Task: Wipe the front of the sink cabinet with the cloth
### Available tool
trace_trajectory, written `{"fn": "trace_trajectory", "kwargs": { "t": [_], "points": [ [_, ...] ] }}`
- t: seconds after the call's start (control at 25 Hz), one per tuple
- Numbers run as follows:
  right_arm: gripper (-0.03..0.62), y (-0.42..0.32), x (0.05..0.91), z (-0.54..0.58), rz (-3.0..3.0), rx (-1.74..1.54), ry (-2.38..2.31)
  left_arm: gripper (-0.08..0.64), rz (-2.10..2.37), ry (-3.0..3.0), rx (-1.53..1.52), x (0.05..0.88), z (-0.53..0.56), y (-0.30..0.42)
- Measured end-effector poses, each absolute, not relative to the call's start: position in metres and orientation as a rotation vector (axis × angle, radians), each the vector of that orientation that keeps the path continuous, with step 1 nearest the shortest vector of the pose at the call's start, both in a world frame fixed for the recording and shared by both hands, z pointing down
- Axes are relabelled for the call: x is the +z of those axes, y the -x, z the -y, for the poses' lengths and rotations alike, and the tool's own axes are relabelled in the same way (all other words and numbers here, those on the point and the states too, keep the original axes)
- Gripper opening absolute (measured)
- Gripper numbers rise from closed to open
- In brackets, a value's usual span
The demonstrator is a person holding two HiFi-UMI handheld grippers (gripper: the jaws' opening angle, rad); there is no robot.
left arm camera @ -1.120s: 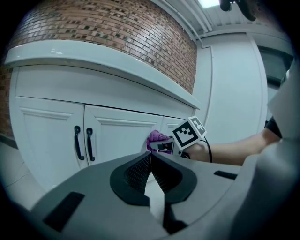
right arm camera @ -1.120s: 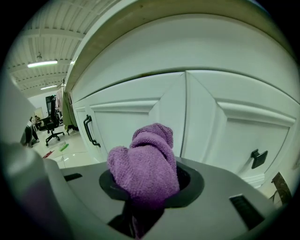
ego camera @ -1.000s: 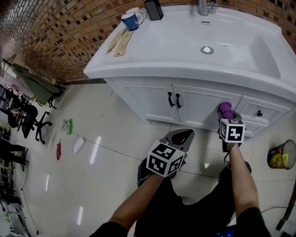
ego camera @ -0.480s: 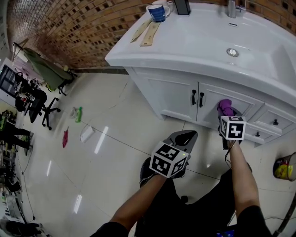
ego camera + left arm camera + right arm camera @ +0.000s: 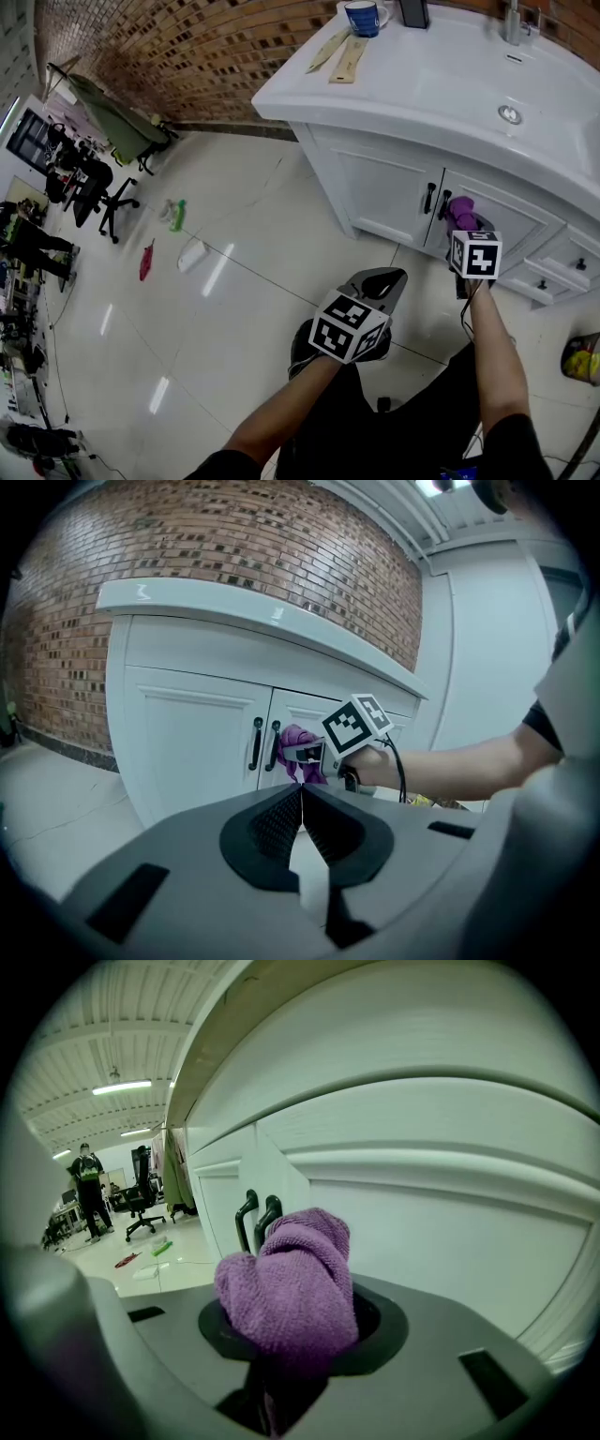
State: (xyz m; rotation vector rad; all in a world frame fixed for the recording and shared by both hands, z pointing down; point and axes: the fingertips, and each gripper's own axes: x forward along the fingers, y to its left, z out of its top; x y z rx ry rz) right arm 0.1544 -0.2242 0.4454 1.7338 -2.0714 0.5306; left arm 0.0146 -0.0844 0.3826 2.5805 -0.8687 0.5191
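Observation:
A white sink cabinet (image 5: pixel 384 192) with two doors and black handles (image 5: pixel 429 199) stands under a white basin top. My right gripper (image 5: pixel 461 225) is shut on a bunched purple cloth (image 5: pixel 459 214), held against the right-hand door just right of the handles. In the right gripper view the purple cloth (image 5: pixel 291 1283) fills the jaws, with the handles (image 5: pixel 255 1215) just behind it. My left gripper (image 5: pixel 380 281) hangs low over the floor, away from the cabinet, jaws shut and empty. The left gripper view shows the cabinet (image 5: pixel 197 742) and the purple cloth (image 5: pixel 298 752) ahead.
A blue mug (image 5: pixel 362 17) and two flat wooden pieces (image 5: pixel 341 56) lie on the sink top; a drain (image 5: pixel 510 114) sits in the basin. Drawers (image 5: pixel 562 267) are to the right, a bin (image 5: pixel 583 358) at lower right. Office chairs and small litter lie far left.
The view has swung so the cabinet sits further right and higher. The right gripper with the cloth has slid left along the door, closer to the handles. The left gripper barely moved.

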Motion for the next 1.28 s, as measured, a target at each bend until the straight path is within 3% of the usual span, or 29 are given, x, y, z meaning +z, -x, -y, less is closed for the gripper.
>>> {"fn": "trace_trajectory", "kwargs": {
  "t": [0.72,1.28],
  "points": [
    [0.13,-0.146,0.488,0.228,2.096,0.569,-1.698,0.005,0.848,-2.593,0.61,0.399,0.089,-0.022],
    [0.13,-0.24,0.492,0.184,1.934,0.586,-1.807,0.005,0.726,-2.67,0.625,0.389,0.064,-0.085]
  ]
}}
